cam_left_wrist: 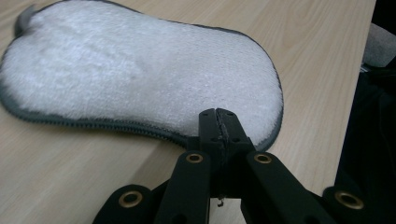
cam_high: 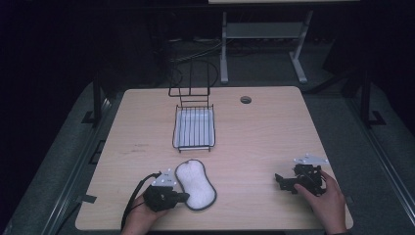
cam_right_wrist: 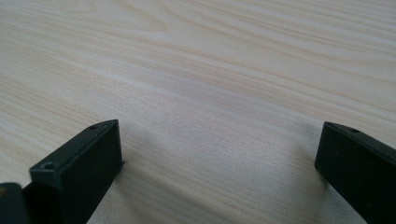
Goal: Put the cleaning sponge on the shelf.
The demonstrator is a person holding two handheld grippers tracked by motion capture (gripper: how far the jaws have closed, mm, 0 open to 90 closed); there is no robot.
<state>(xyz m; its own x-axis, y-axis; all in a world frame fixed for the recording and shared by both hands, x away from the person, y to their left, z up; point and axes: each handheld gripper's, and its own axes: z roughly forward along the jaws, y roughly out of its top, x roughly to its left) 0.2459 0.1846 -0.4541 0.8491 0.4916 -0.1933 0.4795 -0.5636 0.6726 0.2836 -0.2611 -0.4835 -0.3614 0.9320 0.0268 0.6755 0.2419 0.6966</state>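
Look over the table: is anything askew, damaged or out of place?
Nothing stands out. The white pad lies flat, the left claw shut on its edge; the wire rack stands upright.

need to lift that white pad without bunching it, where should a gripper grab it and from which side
Probably its thin stitched grey rim, coming in low from the person's side. The white pad lies flat on the table, so only the edge offers a pinch. The left gripper seems shut right there.
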